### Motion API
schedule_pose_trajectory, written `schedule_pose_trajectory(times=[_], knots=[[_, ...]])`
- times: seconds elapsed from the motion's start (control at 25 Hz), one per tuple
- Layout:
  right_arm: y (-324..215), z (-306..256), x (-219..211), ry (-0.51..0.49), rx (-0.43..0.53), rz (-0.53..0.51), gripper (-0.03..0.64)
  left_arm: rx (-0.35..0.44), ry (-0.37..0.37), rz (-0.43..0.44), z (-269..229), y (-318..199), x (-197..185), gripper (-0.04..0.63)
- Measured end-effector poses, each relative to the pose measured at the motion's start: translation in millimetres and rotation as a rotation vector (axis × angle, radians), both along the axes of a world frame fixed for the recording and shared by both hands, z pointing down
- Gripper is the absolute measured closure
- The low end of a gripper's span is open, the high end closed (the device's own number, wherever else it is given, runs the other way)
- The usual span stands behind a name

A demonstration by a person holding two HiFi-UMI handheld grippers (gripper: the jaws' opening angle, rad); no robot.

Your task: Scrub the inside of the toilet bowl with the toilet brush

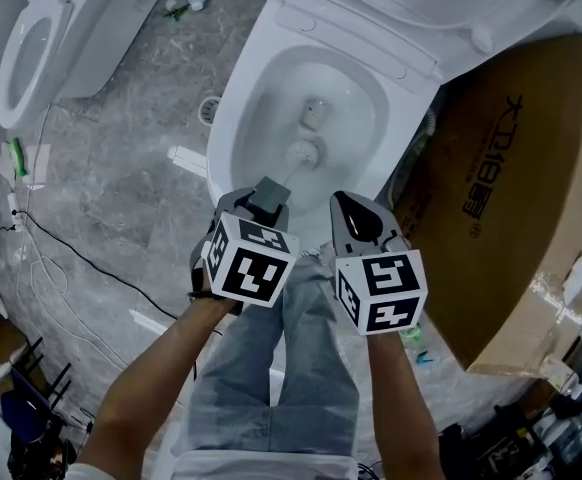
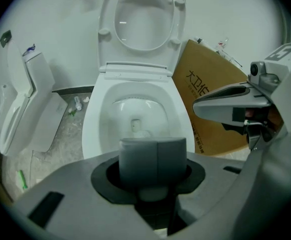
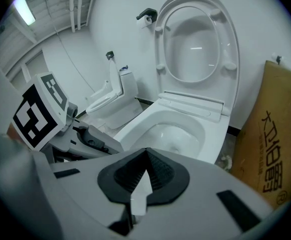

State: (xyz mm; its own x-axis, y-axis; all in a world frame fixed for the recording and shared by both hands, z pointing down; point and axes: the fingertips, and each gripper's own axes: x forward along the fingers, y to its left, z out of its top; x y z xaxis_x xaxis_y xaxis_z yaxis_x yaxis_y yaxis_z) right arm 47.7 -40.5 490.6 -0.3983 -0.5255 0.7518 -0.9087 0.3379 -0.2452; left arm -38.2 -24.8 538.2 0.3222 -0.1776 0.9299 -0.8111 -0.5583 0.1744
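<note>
Left gripper [image 1: 257,206] clamps toilet brush [image 1: 302,153] inside toilet bowl [image 1: 233,108].

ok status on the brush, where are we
Left claw shut on toilet brush, bristles down inside toilet bowl. Right claw shut, empty, alongside. Seat raised, nothing blocking the bowl.

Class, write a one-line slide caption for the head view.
Left claw grips the toilet brush, head down in the toilet bowl; right claw shut and empty beside it.
</note>
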Motion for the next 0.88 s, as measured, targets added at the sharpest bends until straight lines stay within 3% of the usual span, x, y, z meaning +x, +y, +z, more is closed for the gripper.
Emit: schedule_pose_trajectory(times=[0.88], knots=[[-19,12,25,-0.004,-0.023,0.011,0.618,0.039,0.059,-0.021,3,-55,46,0.439]])
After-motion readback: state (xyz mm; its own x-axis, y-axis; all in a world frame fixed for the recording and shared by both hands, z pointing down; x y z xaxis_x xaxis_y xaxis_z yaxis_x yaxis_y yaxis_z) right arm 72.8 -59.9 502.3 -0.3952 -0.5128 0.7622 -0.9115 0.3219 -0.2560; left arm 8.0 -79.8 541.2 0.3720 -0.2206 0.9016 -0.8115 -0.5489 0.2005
